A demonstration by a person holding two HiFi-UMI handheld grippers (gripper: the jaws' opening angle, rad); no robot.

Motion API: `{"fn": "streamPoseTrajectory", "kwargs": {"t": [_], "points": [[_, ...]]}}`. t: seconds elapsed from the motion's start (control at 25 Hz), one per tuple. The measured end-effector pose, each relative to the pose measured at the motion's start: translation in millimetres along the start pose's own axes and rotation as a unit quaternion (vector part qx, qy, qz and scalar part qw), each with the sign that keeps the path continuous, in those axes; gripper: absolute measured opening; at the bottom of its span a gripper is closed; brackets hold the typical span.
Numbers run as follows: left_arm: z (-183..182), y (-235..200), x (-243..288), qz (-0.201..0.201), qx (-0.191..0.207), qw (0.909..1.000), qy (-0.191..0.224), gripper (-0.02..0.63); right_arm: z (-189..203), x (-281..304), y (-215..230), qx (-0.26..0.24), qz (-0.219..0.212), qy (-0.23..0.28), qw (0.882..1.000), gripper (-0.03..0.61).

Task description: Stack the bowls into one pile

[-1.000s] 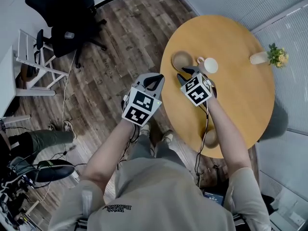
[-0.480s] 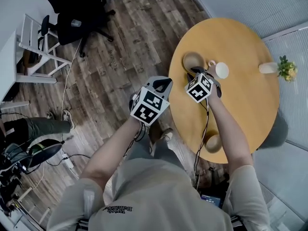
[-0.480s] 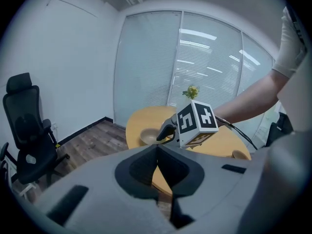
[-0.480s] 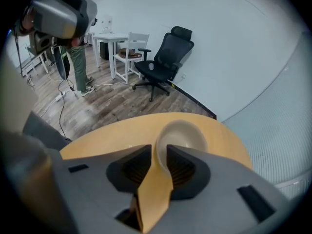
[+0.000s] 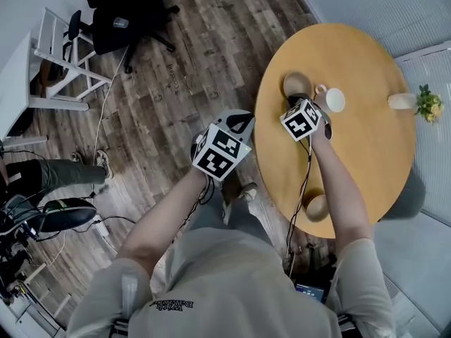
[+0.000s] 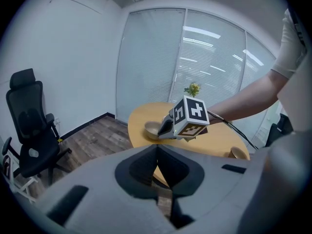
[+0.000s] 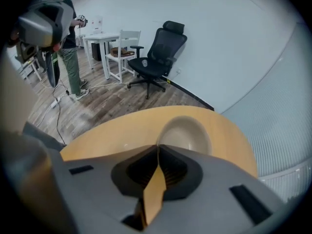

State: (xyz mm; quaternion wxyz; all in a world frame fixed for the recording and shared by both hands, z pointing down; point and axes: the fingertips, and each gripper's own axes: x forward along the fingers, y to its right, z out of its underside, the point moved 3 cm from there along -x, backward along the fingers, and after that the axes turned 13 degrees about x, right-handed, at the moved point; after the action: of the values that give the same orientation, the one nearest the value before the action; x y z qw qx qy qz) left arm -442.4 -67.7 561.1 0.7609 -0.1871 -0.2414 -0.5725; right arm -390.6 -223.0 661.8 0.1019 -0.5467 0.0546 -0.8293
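Note:
A tan bowl sits empty near the far left edge of the round wooden table. A second tan bowl rests close to the table's near edge, beside my right forearm. My right gripper is shut and empty, its tips just short of the far bowl's near rim. My left gripper is shut, holds nothing, and hangs over the wooden floor to the left of the table. In the left gripper view, the right gripper's marker cube stands in front of the far bowl.
A white cup stands just right of the far bowl. A small vase with flowers is at the table's right edge. Black office chair, white chair, cables and a standing person's legs occupy the floor at left.
My right gripper has moved forward over the table, closer to the far bowl. The left gripper has kept its place beside the table. Both remain shut.

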Motion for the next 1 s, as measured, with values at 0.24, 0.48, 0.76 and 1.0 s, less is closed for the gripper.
{"fn": "streamPoseTrajectory", "kwargs": {"t": [0.24,0.48,0.76,1.0], "points": [[-6,5,-15,-0.003,0.013,0.9999,0.004,0.020,-5,-22,6,0.053,-0.001,0.023,0.998,0.031],[-16,16,-25,-0.008,0.028,0.9994,0.016,0.020,-8,-65,4,0.058,0.010,0.074,0.996,0.031],[-51,16,-50,-0.022,0.055,0.9974,0.041,0.020,-28,-150,14,0.087,0.024,0.154,0.984,0.031],[-91,31,-78,-0.032,0.093,0.9923,0.076,0.020,-35,-233,19,0.154,0.012,0.238,0.959,0.031]]}}
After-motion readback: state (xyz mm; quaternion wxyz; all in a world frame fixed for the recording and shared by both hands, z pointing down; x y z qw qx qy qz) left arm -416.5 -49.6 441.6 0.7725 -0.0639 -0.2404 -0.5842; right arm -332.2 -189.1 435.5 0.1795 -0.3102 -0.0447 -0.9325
